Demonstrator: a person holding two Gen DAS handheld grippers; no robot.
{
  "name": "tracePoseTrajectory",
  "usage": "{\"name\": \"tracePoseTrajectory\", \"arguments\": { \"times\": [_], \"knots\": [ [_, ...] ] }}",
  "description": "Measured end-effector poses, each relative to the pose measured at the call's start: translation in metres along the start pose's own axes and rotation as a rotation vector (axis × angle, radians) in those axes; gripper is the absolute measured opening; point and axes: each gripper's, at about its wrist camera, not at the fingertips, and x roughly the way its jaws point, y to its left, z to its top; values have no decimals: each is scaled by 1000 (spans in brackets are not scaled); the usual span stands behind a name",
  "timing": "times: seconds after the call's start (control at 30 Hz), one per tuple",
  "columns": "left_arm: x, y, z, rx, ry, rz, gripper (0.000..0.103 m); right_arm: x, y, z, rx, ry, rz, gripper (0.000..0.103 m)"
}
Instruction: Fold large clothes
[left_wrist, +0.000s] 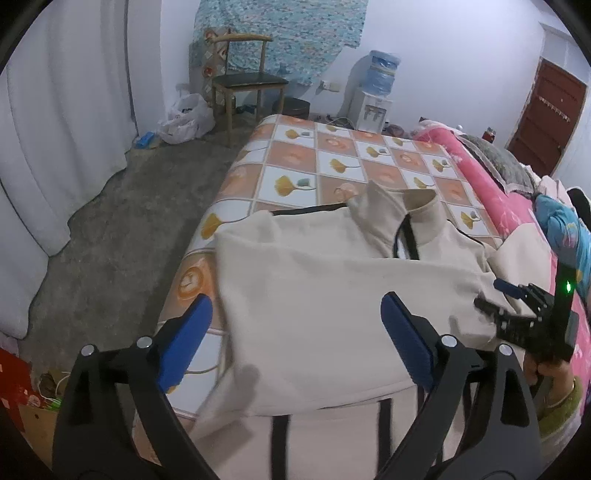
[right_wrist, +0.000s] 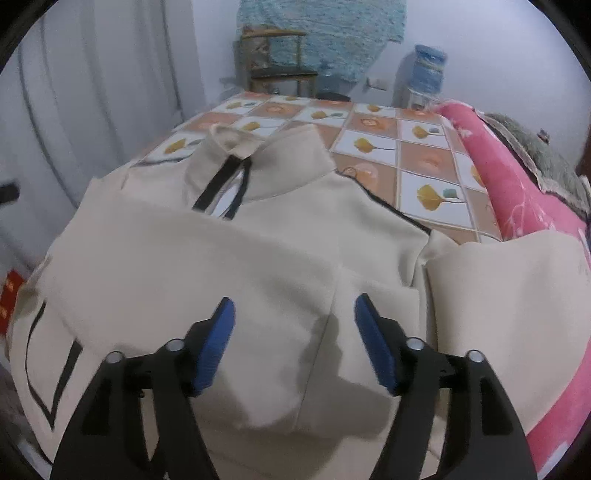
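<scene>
The cream jacket (right_wrist: 229, 258) lies on the tiled table (left_wrist: 332, 147) with one sleeve folded across its chest, the other side and lengthwise folds seemingly left, while left gripper (left_wrist: 295, 325) and right gripper (right_wrist: 295, 332) hover empty, fingers apart.

Bg: wooden chair (left_wrist: 246, 83), water dispenser (left_wrist: 375, 98), plastic bag (left_wrist: 186, 118), brown door (left_wrist: 546, 120).
</scene>
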Motion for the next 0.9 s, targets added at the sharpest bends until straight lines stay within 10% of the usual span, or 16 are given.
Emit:
{"name": "tracePoseTrajectory", "arguments": {
  "times": [0.13,0.63,0.9],
  "knots": [
    [17,-34,0,41,21,23,89,19,4,-16,-47,107,-27,70],
    [124,-142,-32,270,136,33,89,-70,-59,-33,213,-63,-65,93],
    [140,-138,-40,208,152,17,95,-97,-80,-30,194,-151,-175,96]
  ]
}}
